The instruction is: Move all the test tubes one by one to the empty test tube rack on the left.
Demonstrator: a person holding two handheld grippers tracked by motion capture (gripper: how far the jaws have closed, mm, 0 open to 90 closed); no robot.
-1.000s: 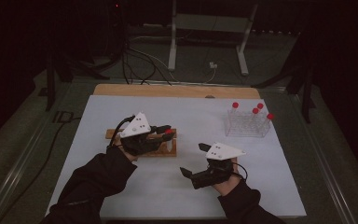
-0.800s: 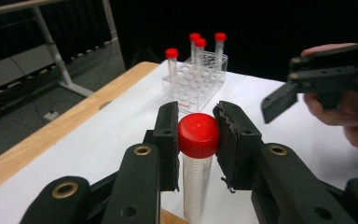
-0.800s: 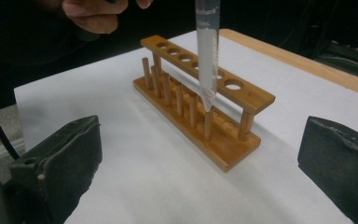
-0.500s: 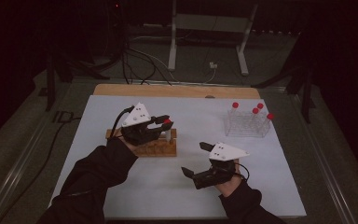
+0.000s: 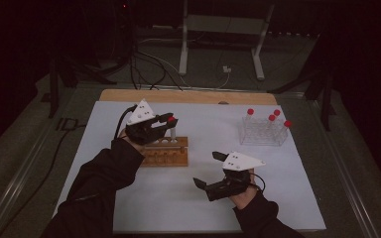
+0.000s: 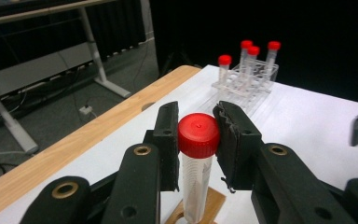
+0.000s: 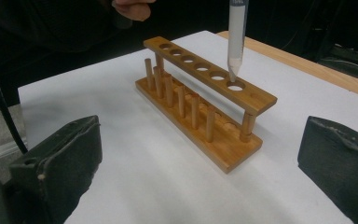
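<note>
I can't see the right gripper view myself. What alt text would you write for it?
A clear tube hangs tip-down just above the end hole of a wooden rack on a white table. The rack's six holes are all empty. Two black jaws of the right gripper stand wide apart in the foreground.

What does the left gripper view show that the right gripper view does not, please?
Left gripper view alone: the left gripper shut on the tube's red cap, and the clear rack of capped tubes behind. Right gripper view alone: the tube's pointed tip just above the end hole of the wooden rack, and the right gripper open. Both show the tube and the white table.
</note>
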